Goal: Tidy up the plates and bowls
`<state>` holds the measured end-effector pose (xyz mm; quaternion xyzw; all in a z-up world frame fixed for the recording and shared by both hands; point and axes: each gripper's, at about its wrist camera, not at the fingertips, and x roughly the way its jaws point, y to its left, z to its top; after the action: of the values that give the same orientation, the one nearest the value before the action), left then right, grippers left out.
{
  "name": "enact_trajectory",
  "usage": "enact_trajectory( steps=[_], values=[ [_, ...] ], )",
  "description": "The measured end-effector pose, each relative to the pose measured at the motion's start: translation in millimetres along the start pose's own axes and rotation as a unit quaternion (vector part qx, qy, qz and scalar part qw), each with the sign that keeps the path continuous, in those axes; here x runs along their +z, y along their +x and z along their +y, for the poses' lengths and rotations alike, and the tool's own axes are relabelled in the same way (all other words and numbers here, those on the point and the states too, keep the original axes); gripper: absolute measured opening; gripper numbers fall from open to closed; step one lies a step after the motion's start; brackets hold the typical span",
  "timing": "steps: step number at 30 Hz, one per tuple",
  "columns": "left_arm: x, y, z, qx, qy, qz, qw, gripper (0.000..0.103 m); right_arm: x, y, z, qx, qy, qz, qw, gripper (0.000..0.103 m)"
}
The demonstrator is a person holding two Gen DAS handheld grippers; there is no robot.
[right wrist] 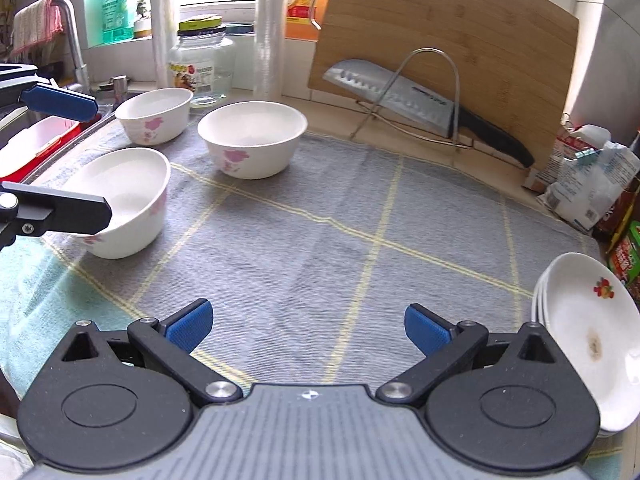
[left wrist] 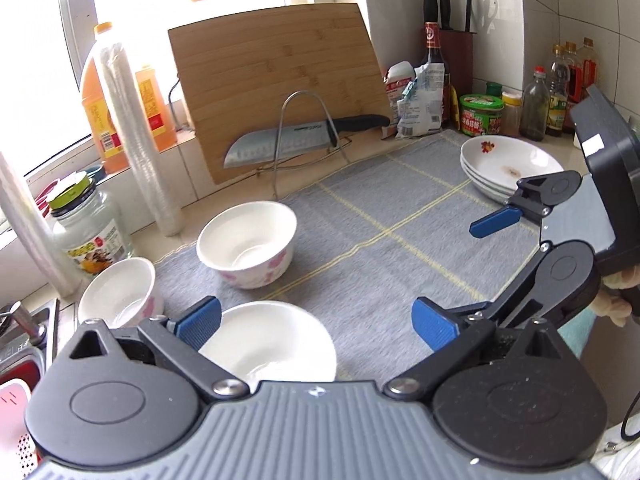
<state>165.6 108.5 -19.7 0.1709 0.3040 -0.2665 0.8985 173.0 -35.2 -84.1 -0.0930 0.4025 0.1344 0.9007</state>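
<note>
**No legible wording on the counter**

Labels are showing on the glass jar, the orange oil bottles, the green tub, the white packets and the knife blade, but the print is appearing too small and blurred to read.

We are in a home kitchen. Beyond our fingers a bamboo cutting board leans on the tiled wall under a window, with a cleaver-style knife in a wire rack before it. Off to the right stand a knife block, sauce bottles and seasoning jars. To the left we see a faucet above a sink, and cooking oil jugs on the sill.
</note>
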Motion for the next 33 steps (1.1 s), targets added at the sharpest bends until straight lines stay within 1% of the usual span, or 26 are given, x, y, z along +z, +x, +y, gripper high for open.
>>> enact_trajectory(
  steps=[3,8,11,14,17,20,23,27,31,33],
  values=[
    [-25.1,-2.6,21.7,0.001,0.015,0.016,0.9998,0.101,2.6,9.8,27.5,0.011,-0.004,0.010,1.000,0.103],
    [-66.2,5.9,52.0,-0.018,0.028,0.047,0.9983,0.101,4.1,28.4,60.1,0.028,-0.017,0.024,0.999,0.103],
    [-81.8,13.2,62.9,-0.031,0.030,0.060,0.9973,0.101,6.0,38.9,75.0,0.039,-0.024,0.027,0.999,0.103],
    [-90.7,17.9,67.7,-0.047,0.048,0.065,0.9957,0.101,9.5,46.9,87.2,0.049,-0.037,0.036,0.997,0.103],
    [-92.5,21.3,71.7,-0.060,0.066,0.060,0.9942,0.101,10.8,50.6,93.7,0.053,-0.042,0.028,0.997,0.103],
    [-89.4,27.6,77.8,-0.084,0.070,0.059,0.9923,0.101,11.2,54.0,84.6,0.071,-0.027,0.030,0.997,0.103],
    [-86.0,34.4,82.1,-0.104,0.082,0.057,0.9895,0.101,13.3,52.2,85.5,0.075,-0.040,0.042,0.996,0.103],
    [-79.0,39.9,86.0,-0.131,0.111,0.051,0.9838,0.100,18.9,48.4,88.5,0.087,-0.062,0.025,0.994,0.103],
    [-72.5,45.3,86.4,-0.147,0.140,0.049,0.9779,0.096,26.3,51.6,94.7,0.085,-0.095,0.017,0.992,0.103],
    [-71.1,48.1,85.8,-0.156,0.153,0.050,0.9745,0.094,30.0,52.3,96.0,0.091,-0.107,0.011,0.990,0.103]
  ],
)
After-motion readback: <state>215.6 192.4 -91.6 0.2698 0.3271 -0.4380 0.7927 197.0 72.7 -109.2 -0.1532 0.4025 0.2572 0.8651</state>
